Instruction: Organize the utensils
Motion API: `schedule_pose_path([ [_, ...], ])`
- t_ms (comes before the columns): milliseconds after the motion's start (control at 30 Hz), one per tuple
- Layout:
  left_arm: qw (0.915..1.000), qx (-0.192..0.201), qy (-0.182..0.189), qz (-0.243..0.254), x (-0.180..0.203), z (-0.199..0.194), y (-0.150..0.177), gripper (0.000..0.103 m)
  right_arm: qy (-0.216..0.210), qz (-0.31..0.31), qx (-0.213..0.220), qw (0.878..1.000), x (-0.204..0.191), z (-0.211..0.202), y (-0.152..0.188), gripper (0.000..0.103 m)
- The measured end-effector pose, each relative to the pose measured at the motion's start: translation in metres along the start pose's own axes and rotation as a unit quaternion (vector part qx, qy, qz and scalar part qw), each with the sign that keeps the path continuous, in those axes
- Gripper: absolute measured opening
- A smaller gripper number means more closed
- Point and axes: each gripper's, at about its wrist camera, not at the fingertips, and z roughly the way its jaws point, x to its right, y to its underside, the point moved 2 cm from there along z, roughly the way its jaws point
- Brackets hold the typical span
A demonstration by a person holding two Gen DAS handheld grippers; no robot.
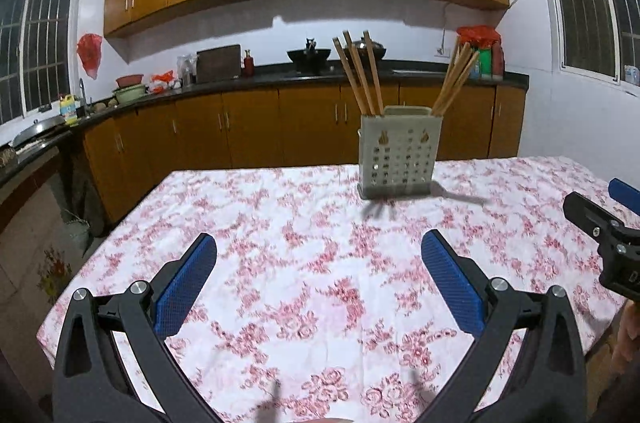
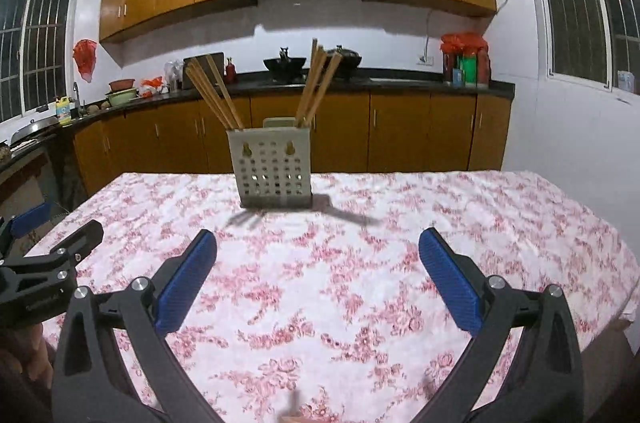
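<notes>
- The left gripper [image 1: 318, 263] hangs above the table [image 1: 280, 223] with its blue pads [image 1: 186, 285] spread wide and nothing between them
- The right gripper [image 2: 318, 263] is likewise released, holding nothing, just beside the left one
- The perforated utensil holder [image 1: 400, 153] stands upright on the floral tablecloth [image 2: 360, 263], toward the far edge, well apart from both grippers
- Two bunches of chopsticks [image 1: 360, 75] stand in it, one leaning left, the other [image 1: 456, 79] leaning right
</notes>
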Motion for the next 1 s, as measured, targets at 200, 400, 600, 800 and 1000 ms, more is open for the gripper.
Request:
schedule_pose_path([
  [200,0.9999,-0.009,0.007,-0.007,-0.0003,0.0018,0.0053,0.101,0.001,0.000,-0.005,1.000,0.0026,0.0032,0.0067,0.099],
  [400,0.9999,-0.010,0.010,-0.009,0.0001,0.0007,0.0059,0.101,-0.001,0.002,-0.008,1.000,0.0035,0.0040,0.0078,0.099],
  [600,0.9998,-0.014,0.012,-0.013,0.0002,0.0010,0.0073,0.101,0.000,0.005,-0.011,1.000,0.0046,0.0055,0.0103,0.099],
  [800,0.9997,-0.015,0.013,-0.013,0.0016,0.0006,0.0071,0.101,-0.004,0.009,-0.014,1.000,0.0045,0.0060,0.0114,0.099],
  [1000,0.9997,-0.015,0.013,-0.013,0.0015,0.0007,0.0071,0.101,-0.003,0.010,-0.014,1.000,0.0049,0.0059,0.0111,0.099],
])
